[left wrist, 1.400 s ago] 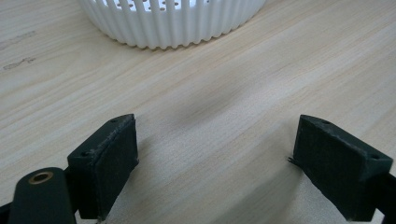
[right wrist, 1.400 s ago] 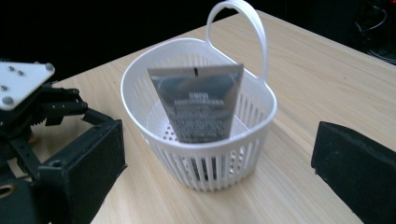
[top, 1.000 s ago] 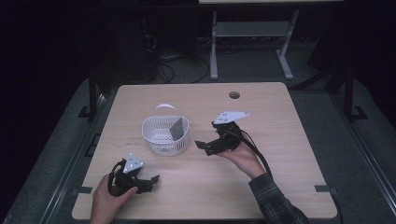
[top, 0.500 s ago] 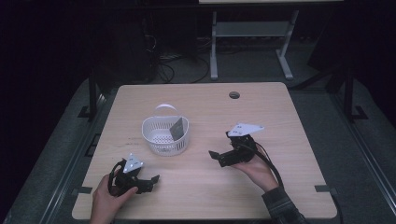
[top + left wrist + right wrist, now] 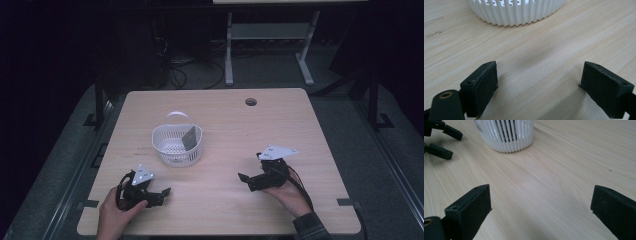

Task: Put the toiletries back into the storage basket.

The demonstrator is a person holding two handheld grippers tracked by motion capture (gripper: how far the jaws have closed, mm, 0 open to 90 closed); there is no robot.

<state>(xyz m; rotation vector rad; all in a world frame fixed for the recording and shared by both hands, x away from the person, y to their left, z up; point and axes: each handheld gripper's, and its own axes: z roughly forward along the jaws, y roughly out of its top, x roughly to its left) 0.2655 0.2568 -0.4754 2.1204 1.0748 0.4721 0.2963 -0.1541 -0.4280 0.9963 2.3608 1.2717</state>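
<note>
Your left gripper and right gripper both stand wide open, holding nothing; white basket lies ahead of each jaw pair.

I count two grippers, both mine: my left gripper and my right gripper, each with two black jaws spread wide, so four jaws in all. Each gripper carries one grey three-cornered plate, two plates together. There is one white basket with one handle, and one grey card leaning inside it. One table with one round hole
</note>
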